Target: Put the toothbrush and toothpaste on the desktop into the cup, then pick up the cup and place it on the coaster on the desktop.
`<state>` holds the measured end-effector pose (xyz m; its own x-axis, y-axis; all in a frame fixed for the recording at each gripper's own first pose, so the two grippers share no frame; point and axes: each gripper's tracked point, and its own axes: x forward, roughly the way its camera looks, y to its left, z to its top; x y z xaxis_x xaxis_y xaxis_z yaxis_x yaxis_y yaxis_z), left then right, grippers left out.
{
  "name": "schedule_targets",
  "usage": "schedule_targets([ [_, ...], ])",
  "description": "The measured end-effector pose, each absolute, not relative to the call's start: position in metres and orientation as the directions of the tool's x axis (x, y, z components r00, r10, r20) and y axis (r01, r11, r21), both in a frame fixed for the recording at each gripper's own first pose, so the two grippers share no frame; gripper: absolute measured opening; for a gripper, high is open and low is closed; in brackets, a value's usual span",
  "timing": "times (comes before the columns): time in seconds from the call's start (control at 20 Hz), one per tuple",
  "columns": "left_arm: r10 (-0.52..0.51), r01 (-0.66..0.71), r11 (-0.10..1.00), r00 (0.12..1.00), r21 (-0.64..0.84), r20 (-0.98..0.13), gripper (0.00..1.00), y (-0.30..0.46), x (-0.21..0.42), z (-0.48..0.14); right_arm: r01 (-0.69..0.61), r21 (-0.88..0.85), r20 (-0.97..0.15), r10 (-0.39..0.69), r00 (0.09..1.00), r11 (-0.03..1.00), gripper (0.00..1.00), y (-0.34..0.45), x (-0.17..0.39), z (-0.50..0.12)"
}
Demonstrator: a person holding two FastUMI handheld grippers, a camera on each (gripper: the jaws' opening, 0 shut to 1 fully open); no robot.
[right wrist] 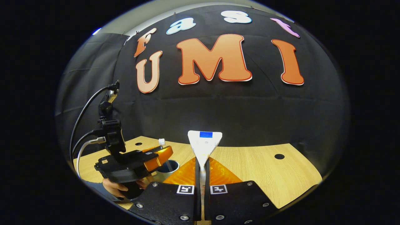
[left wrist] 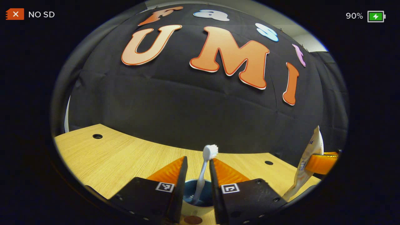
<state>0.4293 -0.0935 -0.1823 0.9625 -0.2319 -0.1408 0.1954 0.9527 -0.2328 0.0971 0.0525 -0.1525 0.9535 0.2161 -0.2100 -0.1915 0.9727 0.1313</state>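
Observation:
In the left gripper view a white toothbrush (left wrist: pixel 204 168) stands head up in a cup (left wrist: pixel 200 195) with a blue inside. It leans between the fingers of my left gripper (left wrist: pixel 198 159), which is open just above the cup. To the right a white toothpaste tube (left wrist: pixel 307 165) hangs upright in my right gripper (left wrist: pixel 313 163). In the right gripper view my right gripper (right wrist: pixel 200 160) is shut on the toothpaste tube (right wrist: pixel 204 142), which points up with its flat end on top. The cup (right wrist: pixel 168 167) and toothbrush head (right wrist: pixel 161 142) sit left of it, under the left gripper (right wrist: pixel 164 153).
The wooden desktop (right wrist: pixel 265 175) has round cable holes (right wrist: pixel 279 156) (left wrist: pixel 97 136). A hand (right wrist: pixel 114 187) holds the left gripper, with cables (right wrist: pixel 82 125) running up from it. A small brown disc (left wrist: pixel 192 220) lies at the near edge below the cup.

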Motion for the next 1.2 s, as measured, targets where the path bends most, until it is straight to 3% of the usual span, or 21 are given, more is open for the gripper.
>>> schedule_targets([
  [0.15, -0.228, 0.198, 0.958, 0.965, -0.208, -0.132, 0.81, -0.084, 0.417, -0.178, -0.187, 0.135, -0.202, 0.212, 0.956, 0.973, 0.04, 0.052, 0.098, -0.150],
  [0.25, -0.242, 0.208, 0.951, 0.961, -0.228, -0.131, 0.82, -0.079, 0.407, -0.175, -0.181, 0.142, -0.200, 0.207, 0.958, 0.973, 0.04, 0.052, 0.100, -0.150],
  [0.35, -0.245, 0.209, 0.949, 0.960, -0.236, -0.134, 0.93, -0.070, 0.397, -0.172, -0.178, 0.154, -0.194, 0.206, 0.959, 0.972, 0.04, 0.058, 0.102, -0.150],
  [1.2, -0.332, 0.302, 0.920, 0.939, -0.249, -0.085, 0.95, -0.056, 0.342, -0.151, -0.252, 0.229, -0.104, 0.281, 0.954, 0.940, 0.04, 0.132, 0.172, -0.124],
])
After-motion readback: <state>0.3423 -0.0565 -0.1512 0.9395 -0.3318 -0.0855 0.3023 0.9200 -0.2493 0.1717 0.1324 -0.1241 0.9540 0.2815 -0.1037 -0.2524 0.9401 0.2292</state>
